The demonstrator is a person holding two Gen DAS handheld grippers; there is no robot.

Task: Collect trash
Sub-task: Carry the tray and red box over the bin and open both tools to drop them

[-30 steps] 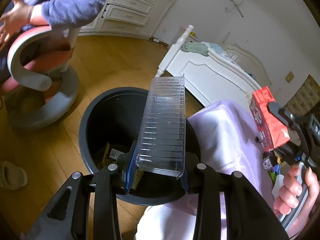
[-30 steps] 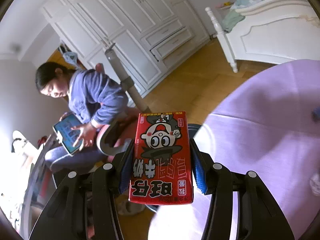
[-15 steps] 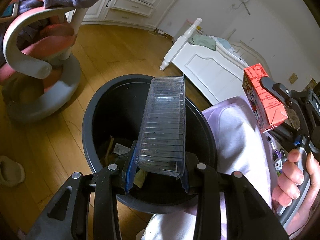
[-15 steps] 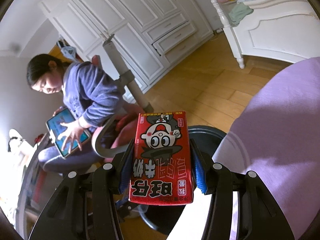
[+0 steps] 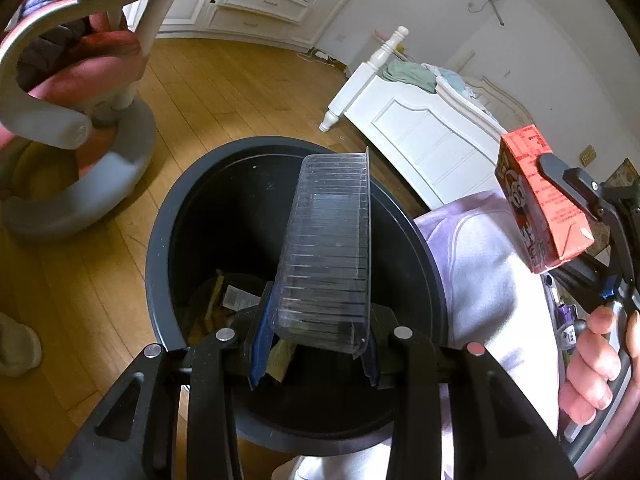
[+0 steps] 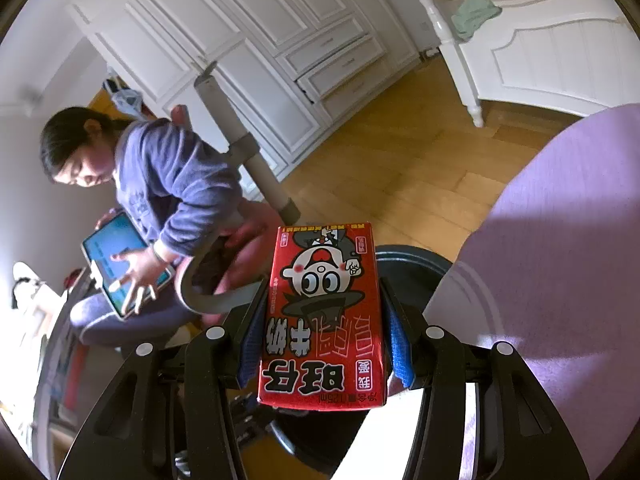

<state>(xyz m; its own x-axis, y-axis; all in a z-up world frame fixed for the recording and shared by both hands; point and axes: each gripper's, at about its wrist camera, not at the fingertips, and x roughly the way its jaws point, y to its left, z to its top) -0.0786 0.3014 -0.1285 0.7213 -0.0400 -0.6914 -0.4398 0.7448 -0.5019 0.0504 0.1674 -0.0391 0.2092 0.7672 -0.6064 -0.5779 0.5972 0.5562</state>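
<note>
My left gripper is shut on a clear ribbed plastic tray and holds it right over the mouth of a black round trash bin. Some scraps lie at the bin's bottom. My right gripper is shut on a red milk carton with a cartoon face. In the left wrist view the red carton hangs to the right of the bin, above the lilac tablecloth. In the right wrist view the bin's rim shows just behind the carton.
A table with a lilac cloth touches the bin's right side. A person with a tablet sits on a pink and grey chair left of the bin. A white bed frame stands behind. A slipper lies on the wooden floor.
Both grippers have moved toward the bin. The clear tray has come to sit over the bin's opening, and the red carton has come closer to the bin's rim.
</note>
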